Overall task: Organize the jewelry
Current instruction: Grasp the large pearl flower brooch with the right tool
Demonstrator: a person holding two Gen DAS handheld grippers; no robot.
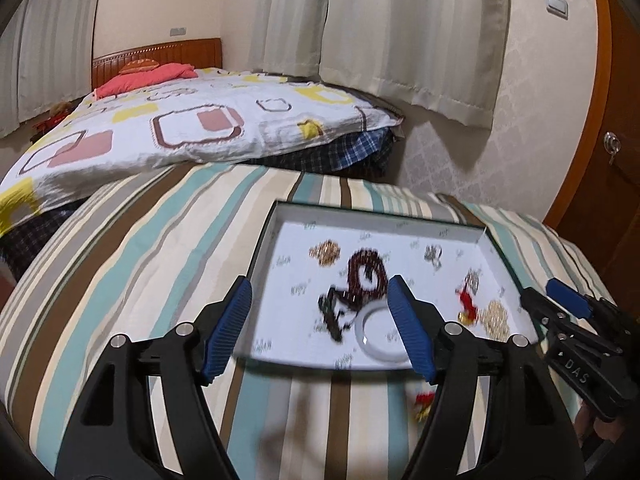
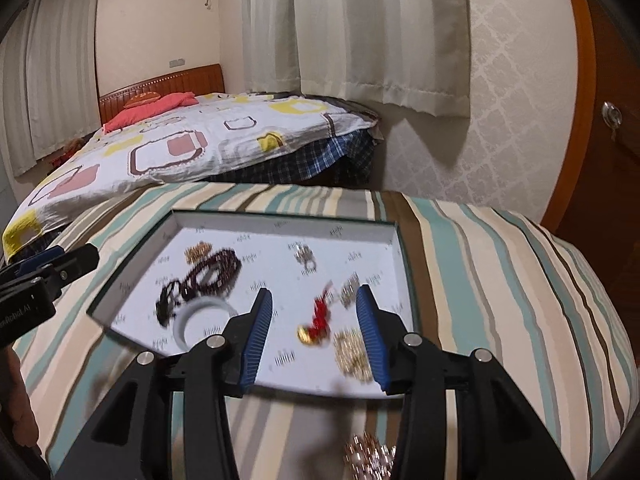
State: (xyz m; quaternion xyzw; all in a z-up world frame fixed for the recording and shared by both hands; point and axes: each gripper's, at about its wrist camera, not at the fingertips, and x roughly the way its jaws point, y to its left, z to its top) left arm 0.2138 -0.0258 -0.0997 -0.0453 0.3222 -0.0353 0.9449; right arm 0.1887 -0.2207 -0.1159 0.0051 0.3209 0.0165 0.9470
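A small pile of gold-and-pearl jewelry [image 2: 370, 458] lies on the striped cloth [image 2: 500, 280], outside the white tray [image 2: 280, 236] and just in front of the tray's near edge. It sits below and behind the tips of the right gripper [image 2: 316, 332], close to the right-hand finger, so the jaws point past it toward the tray. The right gripper is clearly the nearer one. In my judgement the coming move needs this gripper to draw back and tilt down before it can close on the pile. The pile has no clear long axis (it looks like a round heap, and it is blurred and cut by the frame edge).

In the left wrist view a red-and-yellow piece [image 1: 422, 404] also lies on the cloth before the tray, partly hidden by a finger of the left gripper [image 1: 318, 328].

Both grippers have their jaws spread wide and hold nothing.

Inside the tray I see a dark beaded bracelet [image 2: 216, 272], a white bangle [image 2: 200, 312], a red charm [image 2: 320, 318] and a gold chain [image 2: 352, 354], all smeared by motion, so fine details are not readable.
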